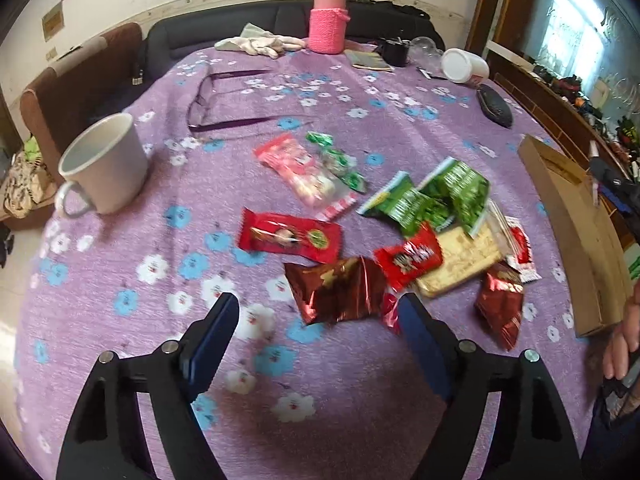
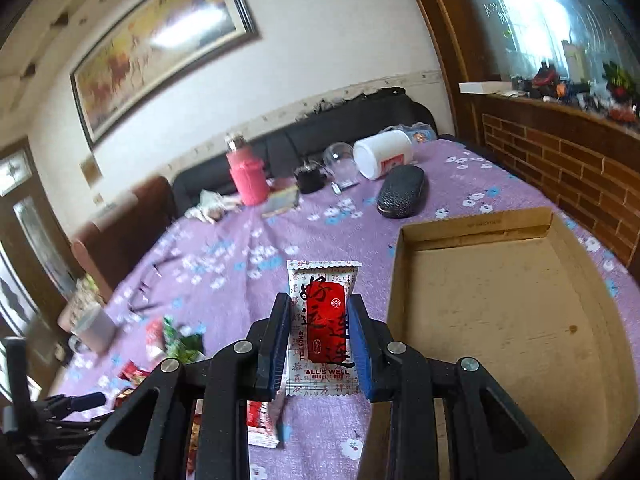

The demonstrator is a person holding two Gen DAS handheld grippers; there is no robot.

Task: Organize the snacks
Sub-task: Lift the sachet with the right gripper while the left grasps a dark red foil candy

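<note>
Left wrist view, from left to right: I see a white mug (image 1: pixel 105 166) standing upright on the desk (image 1: pixel 120 272), which is covered by a purple flowered cloth; a pair of glasses (image 1: pixel 224 100) lies beyond it, and a pink knitted-sleeve bottle (image 1: pixel 328 20) stands at the far edge. My left hand-held gripper (image 1: pixel 316 312) hangs released above the cloth, nothing between its blue pads (image 1: pixel 208 344), with a crumpled dark red foil packet (image 1: pixel 340 290) lying just ahead of its tips. The remaining snacks form a loose pile at centre: a pink packet (image 1: pixel 308 176), a red wrapped sweet (image 1: pixel 290 236), green packets (image 1: pixel 432 196), a red packet (image 1: pixel 408 258) and a pale biscuit pack (image 1: pixel 460 258), several overlapping. A cardboard box (image 1: pixel 576 232) sits at the right edge, and a hand (image 1: pixel 622 340) shows beside its near corner. Right wrist view, from left to right: the snack pile appears blurred at lower left; my right hand-held gripper (image 2: pixel 320 340) is clenched on a white and red snack packet (image 2: pixel 323 320) printed "ALL'S WELL", held upright between its pads above the cloth, just left of the box's (image 2: pixel 480 224) near wall. The box interior is bare cardboard. A black glasses case (image 2: pixel 400 190) and a tipped white jar (image 2: pixel 382 154) lie beyond it.
</note>
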